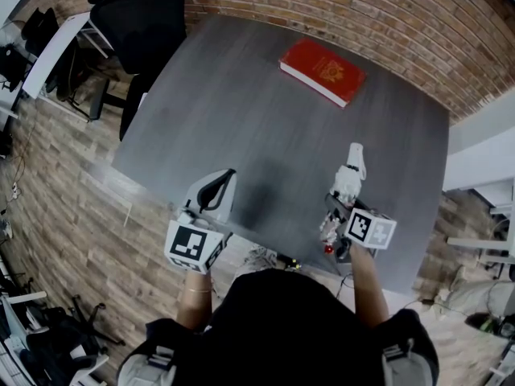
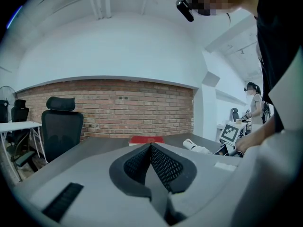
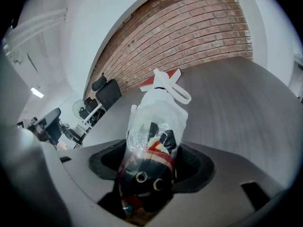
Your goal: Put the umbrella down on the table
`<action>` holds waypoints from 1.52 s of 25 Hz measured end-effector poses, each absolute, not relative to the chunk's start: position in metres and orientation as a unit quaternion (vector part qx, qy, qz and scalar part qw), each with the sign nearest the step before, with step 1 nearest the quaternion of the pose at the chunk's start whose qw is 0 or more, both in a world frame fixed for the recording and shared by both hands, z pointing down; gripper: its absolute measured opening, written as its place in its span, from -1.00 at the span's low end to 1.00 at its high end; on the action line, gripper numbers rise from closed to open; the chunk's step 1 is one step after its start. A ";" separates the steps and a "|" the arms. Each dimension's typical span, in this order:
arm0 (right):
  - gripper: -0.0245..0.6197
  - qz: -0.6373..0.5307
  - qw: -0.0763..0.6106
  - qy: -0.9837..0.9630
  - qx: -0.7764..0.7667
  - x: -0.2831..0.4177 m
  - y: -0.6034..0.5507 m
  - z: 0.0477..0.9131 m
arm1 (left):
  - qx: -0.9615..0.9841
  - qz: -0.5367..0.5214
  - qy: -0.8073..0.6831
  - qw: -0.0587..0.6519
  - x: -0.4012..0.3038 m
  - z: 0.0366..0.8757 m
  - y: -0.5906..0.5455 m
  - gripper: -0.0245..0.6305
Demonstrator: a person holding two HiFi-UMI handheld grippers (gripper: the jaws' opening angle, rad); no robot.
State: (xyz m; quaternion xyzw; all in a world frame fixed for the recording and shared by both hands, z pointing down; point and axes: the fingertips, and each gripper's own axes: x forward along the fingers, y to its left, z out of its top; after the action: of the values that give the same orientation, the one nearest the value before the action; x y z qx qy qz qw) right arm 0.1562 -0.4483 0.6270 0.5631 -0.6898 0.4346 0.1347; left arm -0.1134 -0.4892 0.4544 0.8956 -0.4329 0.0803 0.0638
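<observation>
Right gripper view: umbrella (image 3: 156, 122), seemingly bagged, sits clamped between right tongs (image 3: 154, 163).

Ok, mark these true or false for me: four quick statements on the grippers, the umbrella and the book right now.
1. The right gripper is shut on the umbrella. True.
2. The left gripper holds the red book. False: its jaws are together on nothing; the book lies on the table.
3. The umbrella is unwrapped. False: it sits in a clear plastic sleeve.
4. The book lies beyond both grippers. True.
</observation>
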 end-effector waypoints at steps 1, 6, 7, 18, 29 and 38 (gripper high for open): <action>-0.03 0.437 0.137 -0.688 0.563 0.156 -0.448 0.629 | 0.895 0.081 -0.435 0.065 -0.115 0.455 -0.489 -0.93; -0.03 0.439 0.148 -0.682 0.566 0.158 -0.447 0.639 | 0.890 0.083 -0.443 0.065 -0.123 0.458 -0.492 -0.93; -0.03 0.439 0.151 -0.681 0.566 0.159 -0.447 0.641 | 0.890 0.083 -0.444 0.065 -0.124 0.458 -0.492 -0.93; -0.02 0.453 0.176 -0.665 0.567 0.164 -0.447 0.667 | 0.889 0.085 -0.445 0.063 -0.126 0.455 -0.496 -0.93; -0.01 0.459 0.206 -0.658 0.560 0.163 -0.444 0.683 | 0.896 0.086 -0.431 0.059 -0.113 0.456 -0.495 -0.93; 0.00 0.466 0.210 -0.662 0.547 0.161 -0.444 0.688 | 0.899 0.081 -0.426 0.060 -0.107 0.454 -0.492 -0.93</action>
State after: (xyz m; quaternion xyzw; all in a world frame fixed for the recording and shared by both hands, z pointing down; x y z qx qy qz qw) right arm 0.1613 -0.4437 0.6876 0.5472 -0.6625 0.4664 0.2103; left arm -0.1065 -0.4923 0.4536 0.8991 -0.4260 0.0812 0.0595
